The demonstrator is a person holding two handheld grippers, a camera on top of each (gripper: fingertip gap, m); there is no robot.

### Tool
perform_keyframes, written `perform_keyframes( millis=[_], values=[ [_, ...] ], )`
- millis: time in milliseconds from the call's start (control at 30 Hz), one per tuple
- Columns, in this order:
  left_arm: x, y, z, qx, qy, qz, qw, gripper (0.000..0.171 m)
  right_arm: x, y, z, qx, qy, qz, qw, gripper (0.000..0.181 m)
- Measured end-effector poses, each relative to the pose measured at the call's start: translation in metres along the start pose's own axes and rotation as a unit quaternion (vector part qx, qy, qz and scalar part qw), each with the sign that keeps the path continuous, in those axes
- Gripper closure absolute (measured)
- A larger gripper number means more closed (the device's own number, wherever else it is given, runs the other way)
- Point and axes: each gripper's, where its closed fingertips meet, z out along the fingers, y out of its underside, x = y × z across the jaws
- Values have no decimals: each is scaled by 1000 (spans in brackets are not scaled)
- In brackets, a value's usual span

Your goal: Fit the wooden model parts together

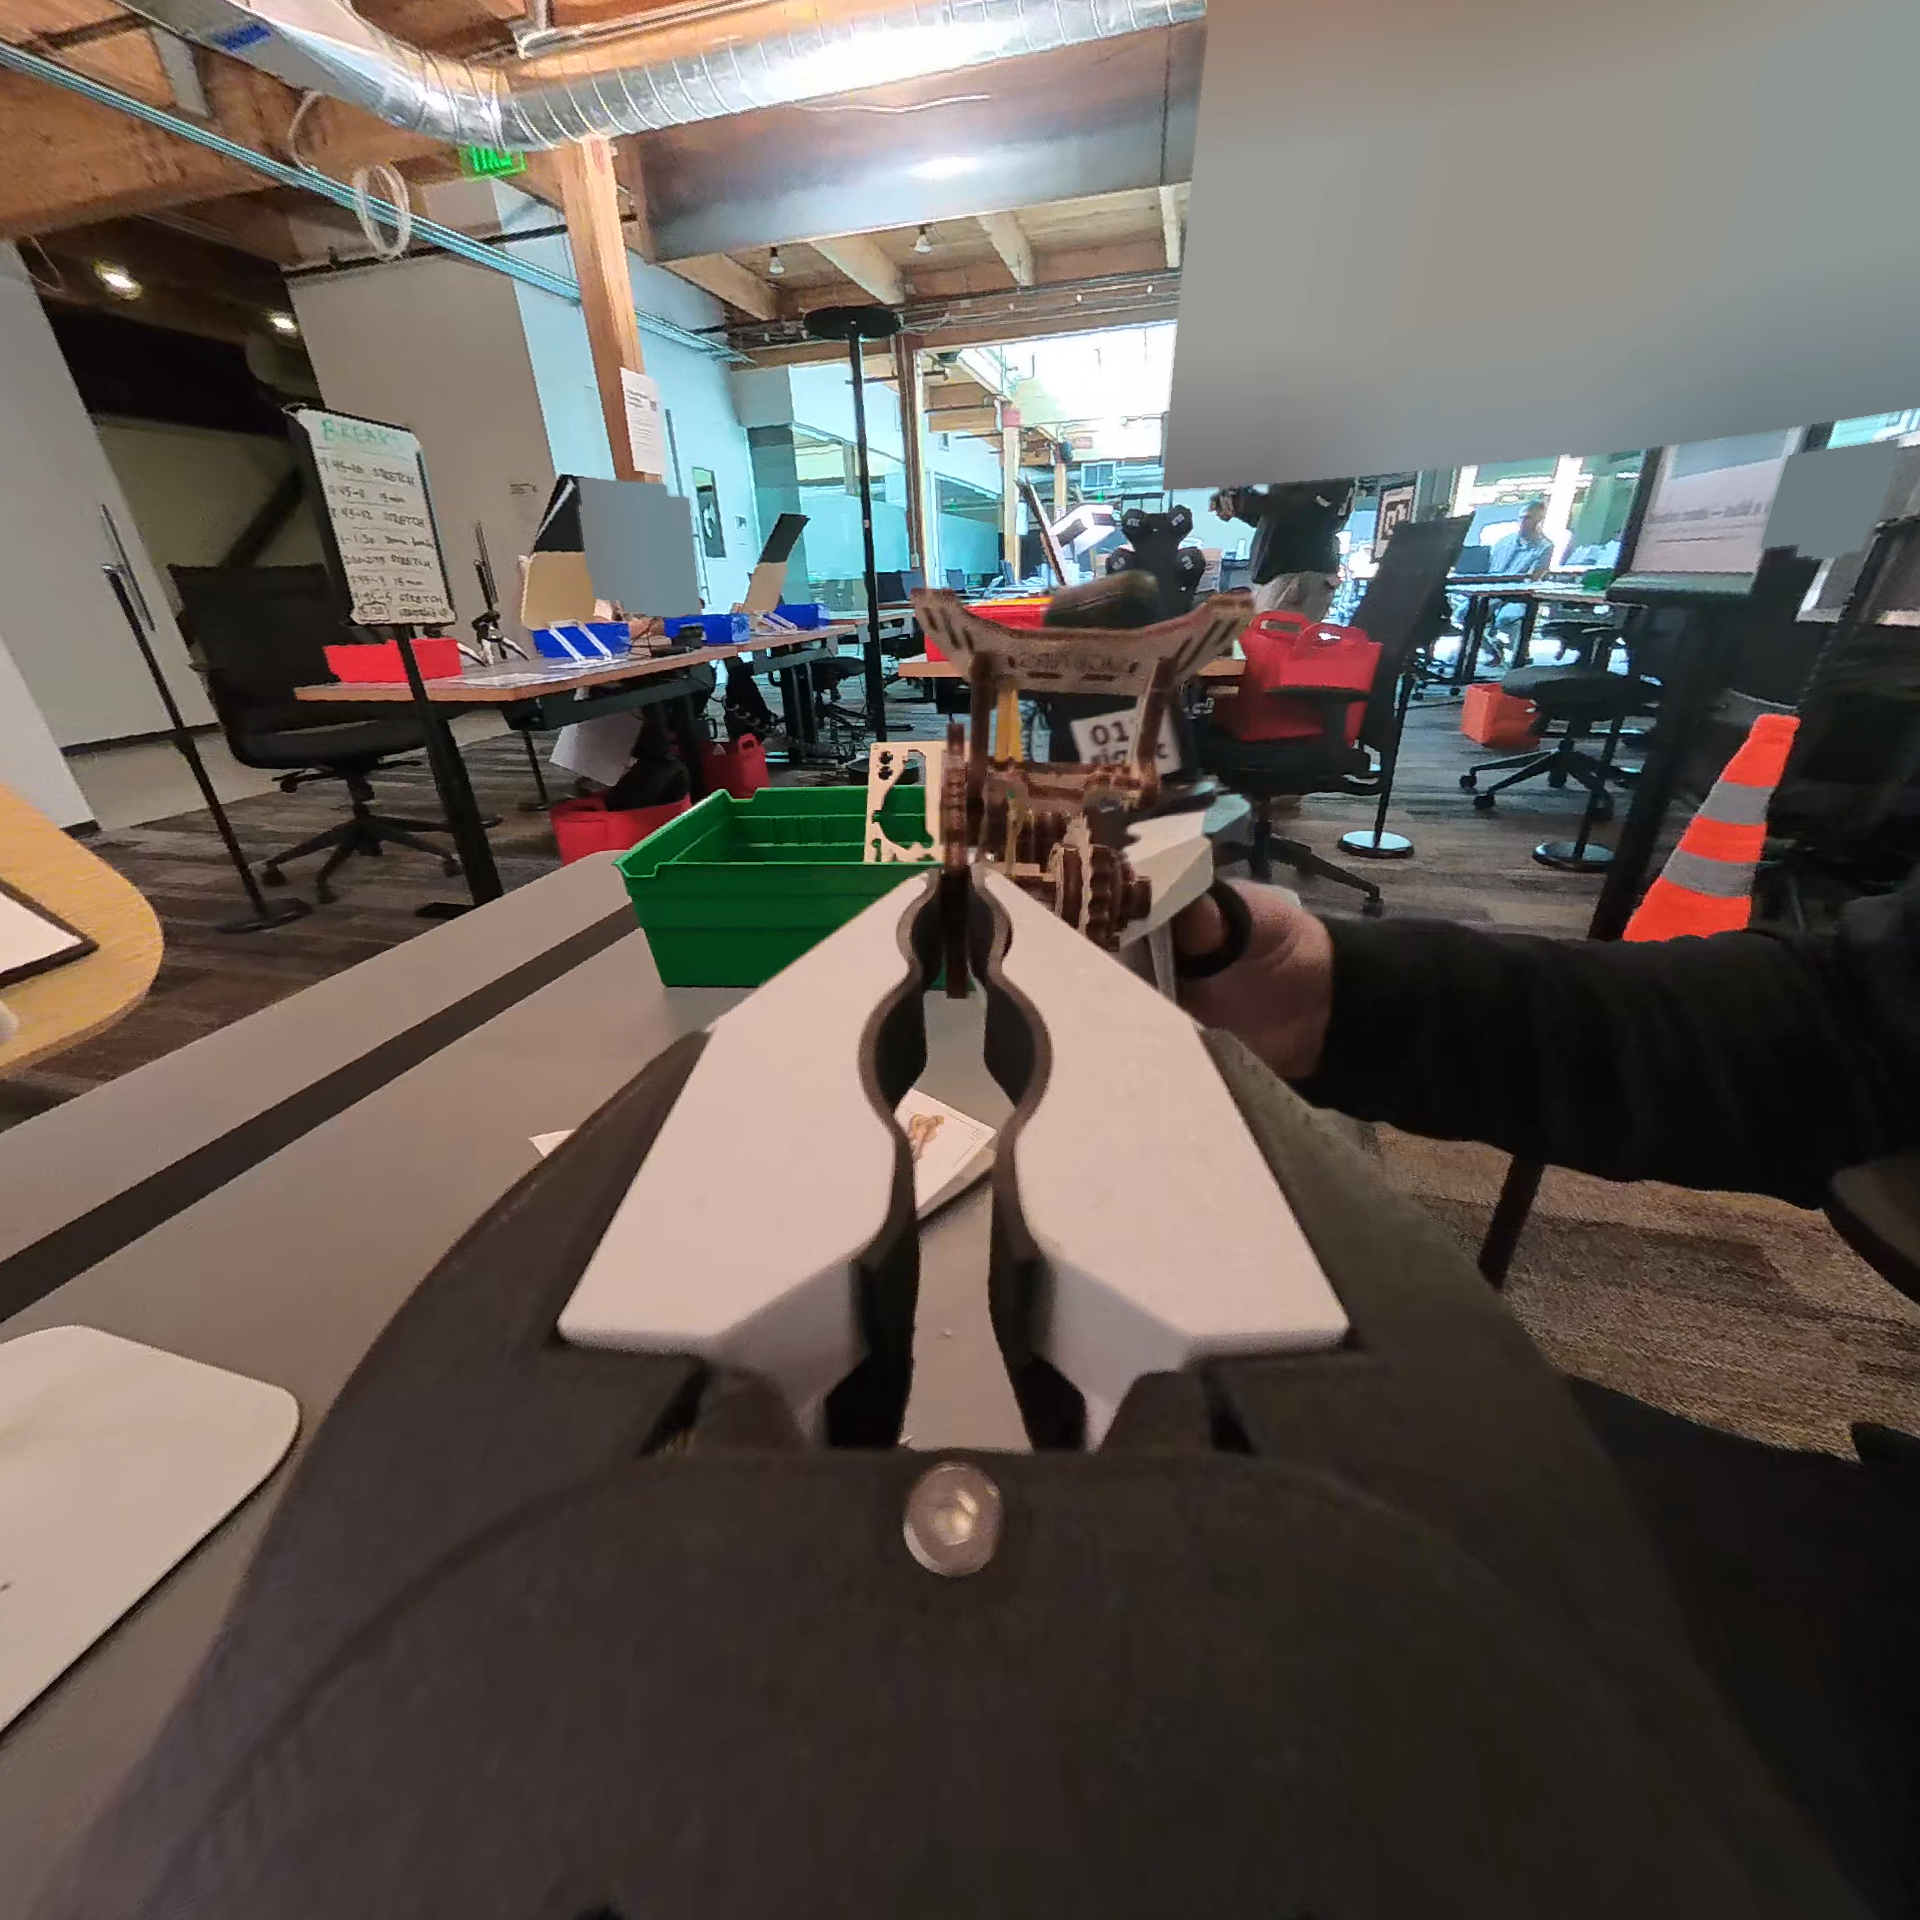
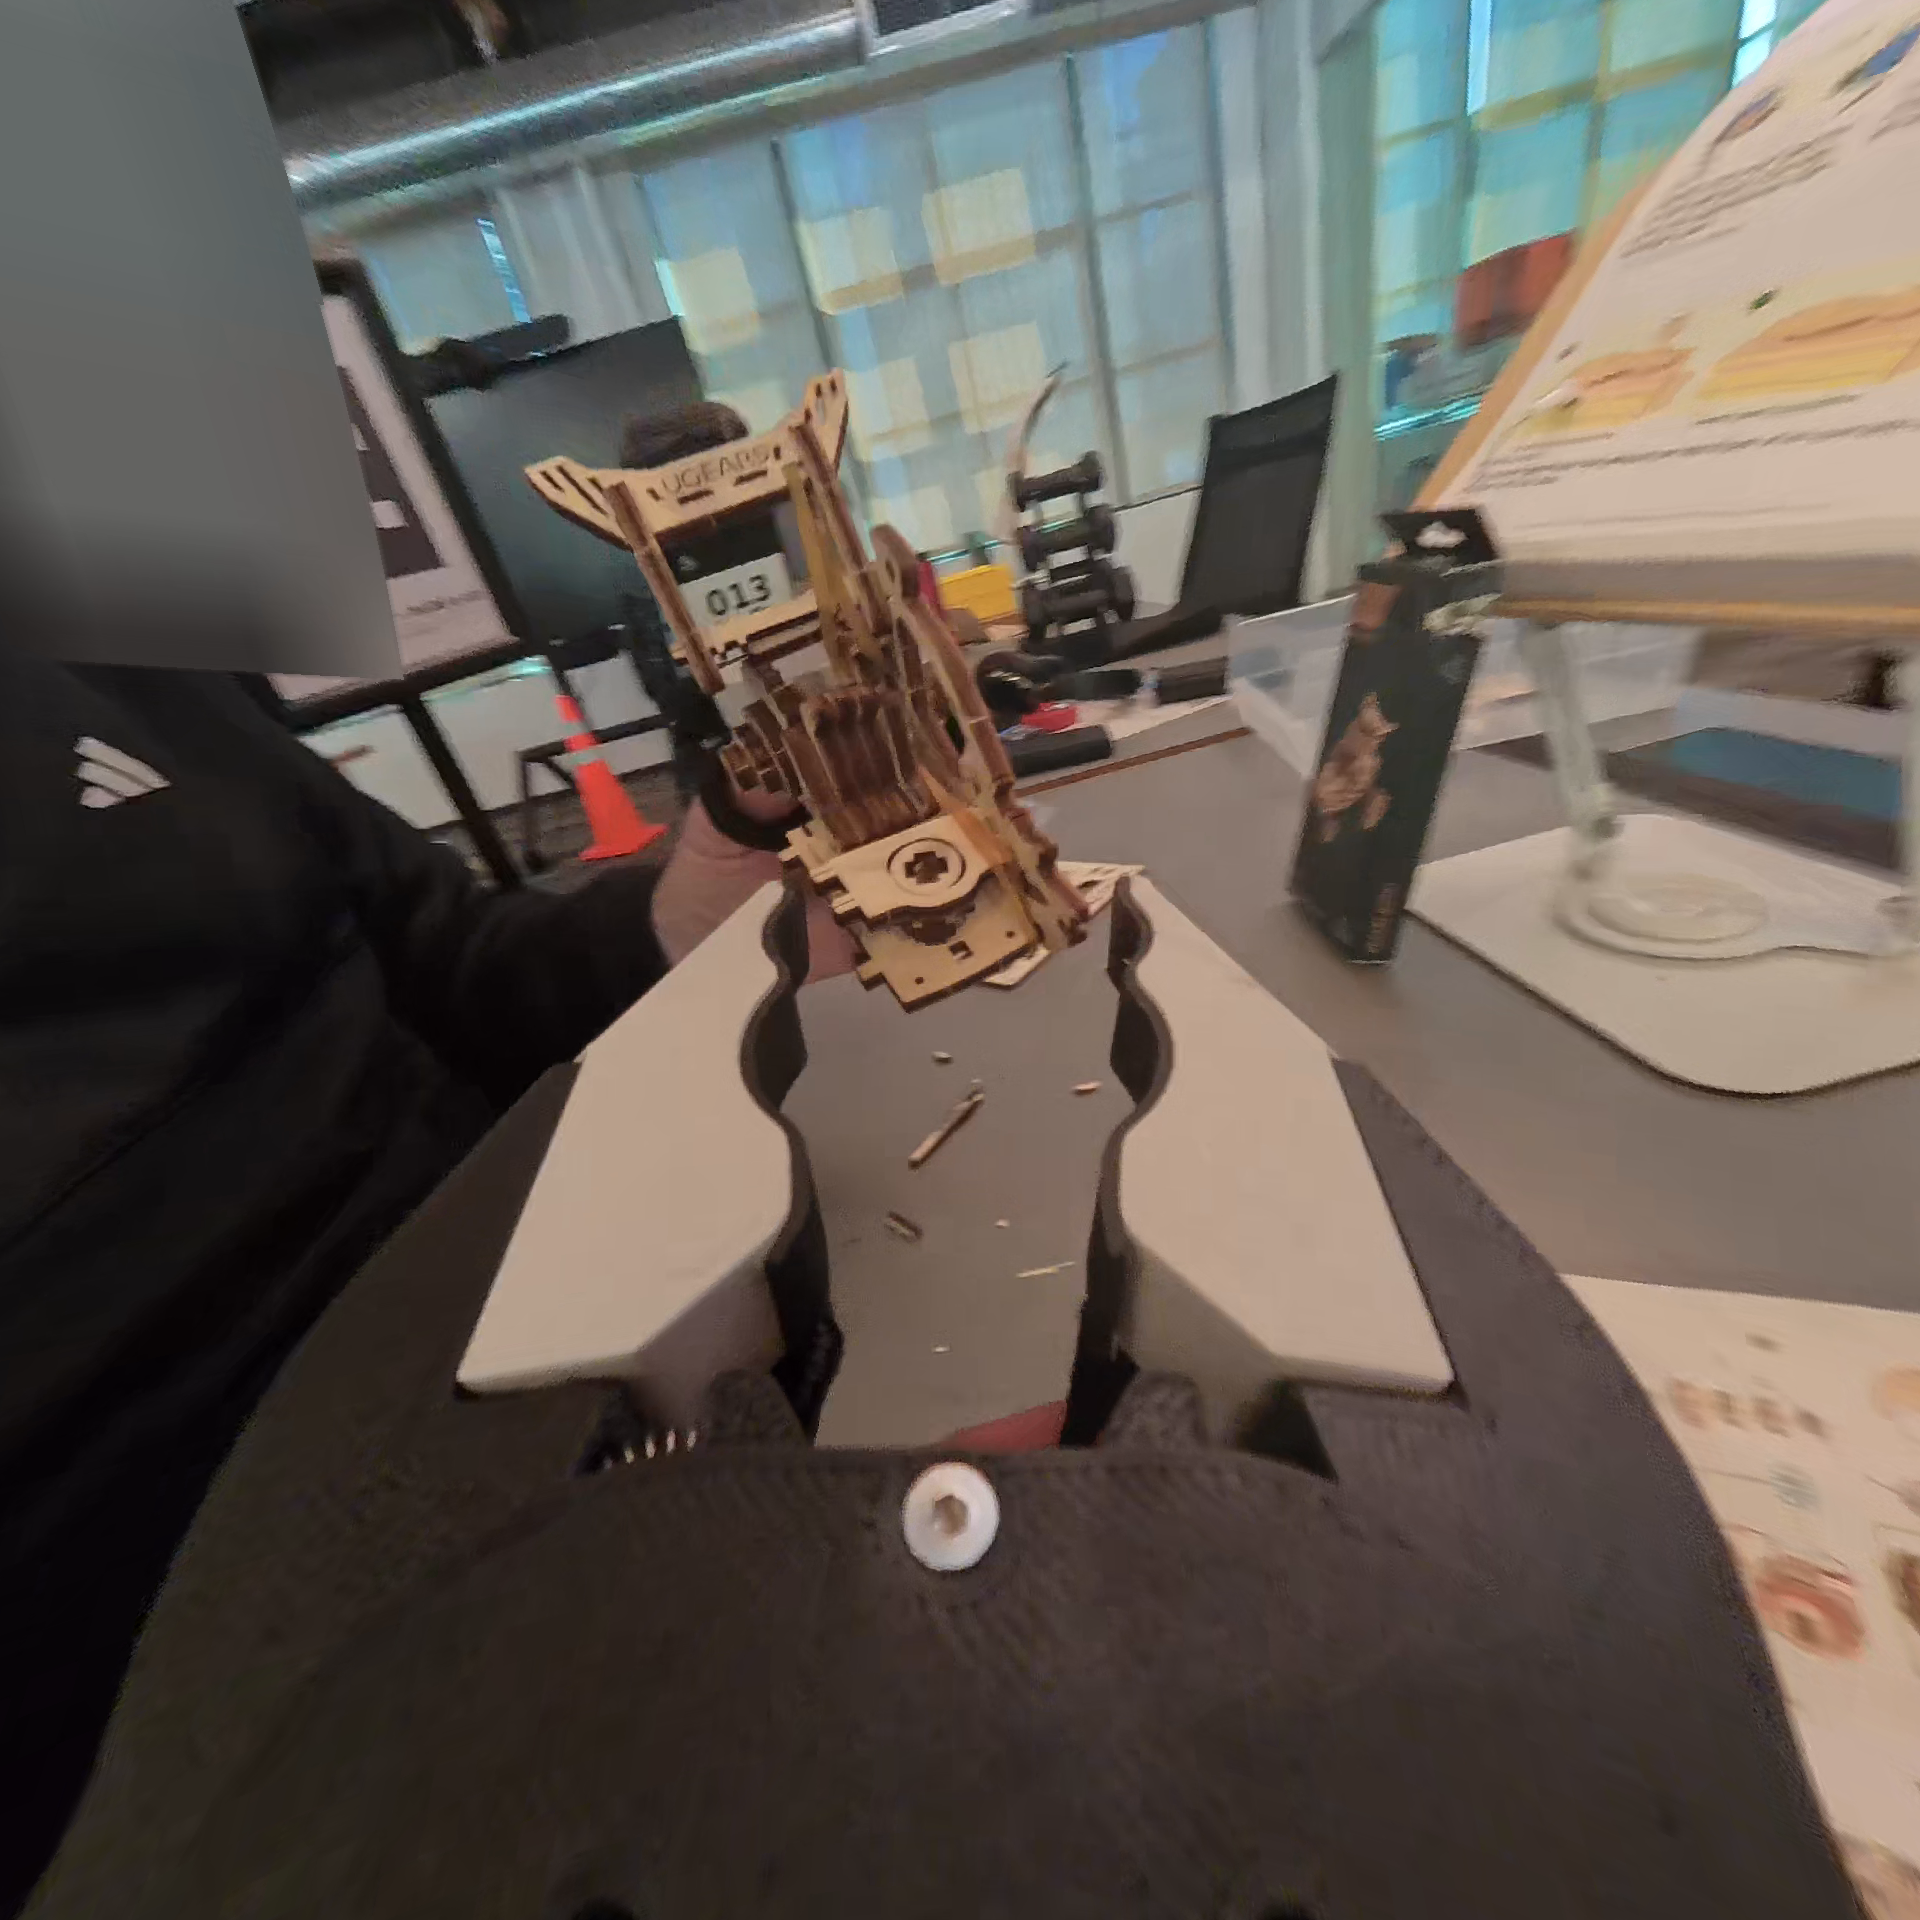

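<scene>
The wooden model (image 1: 1049,769), a laser-cut gear assembly with a curved top plate, is held up above the grey table (image 1: 312,1122). My left gripper (image 1: 956,914) is shut on a thin upright wooden plate at the model's near edge. My right gripper (image 1: 1164,883) shows on the model's far right side, held by a hand (image 1: 1262,966). In the right wrist view the model (image 2: 831,727) tilts left, and its base block sits between the fingertips of my right gripper (image 2: 951,914), whose jaws stand wide and close against both sides of it.
A green bin (image 1: 748,883) with a cut-out wooden sheet (image 1: 899,800) stands behind the model. Wood splinters (image 2: 945,1127) lie on the table. A dark box (image 2: 1371,748), a booklet on a clear stand (image 2: 1714,364) and a white mat (image 2: 1662,997) are to the right. My right fingertips sit around 6 cm from my left ones.
</scene>
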Motion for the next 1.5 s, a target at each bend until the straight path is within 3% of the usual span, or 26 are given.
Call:
perform_keyframes(
  millis=[100, 200, 367, 700, 1000, 1367, 1500],
  values=[
    [-8, 1, 0, -6, -24, 0, 1000, 171, 13, -9, -13, -18, 79, -51, 995, 126],
    [-15, 4, 1, -15, -42, -19, 999, 171, 9, -20, -24, -66, 168, -175, 968, 130],
    [-21, 7, 6, -30, -58, -45, 997, 171, -18, -32, -10, -132, 216, -290, 923, 126],
    [-22, 6, 11, -40, -70, -66, 995, 171, -18, -39, 9, -172, 273, -344, 882, 119],
    [-20, 10, 14, -77, -107, 31, 991, 171, -28, -53, 6, -163, 296, -369, 866, 131],
    [-9, 5, 23, -101, -129, 128, 978, 171, -8, -59, 19, -179, 358, -372, 838, 132],
    [-7, 3, 24, -100, -133, 146, 975, 171, -2, -59, 17, -183, 375, -378, 826, 144]
  ],
)
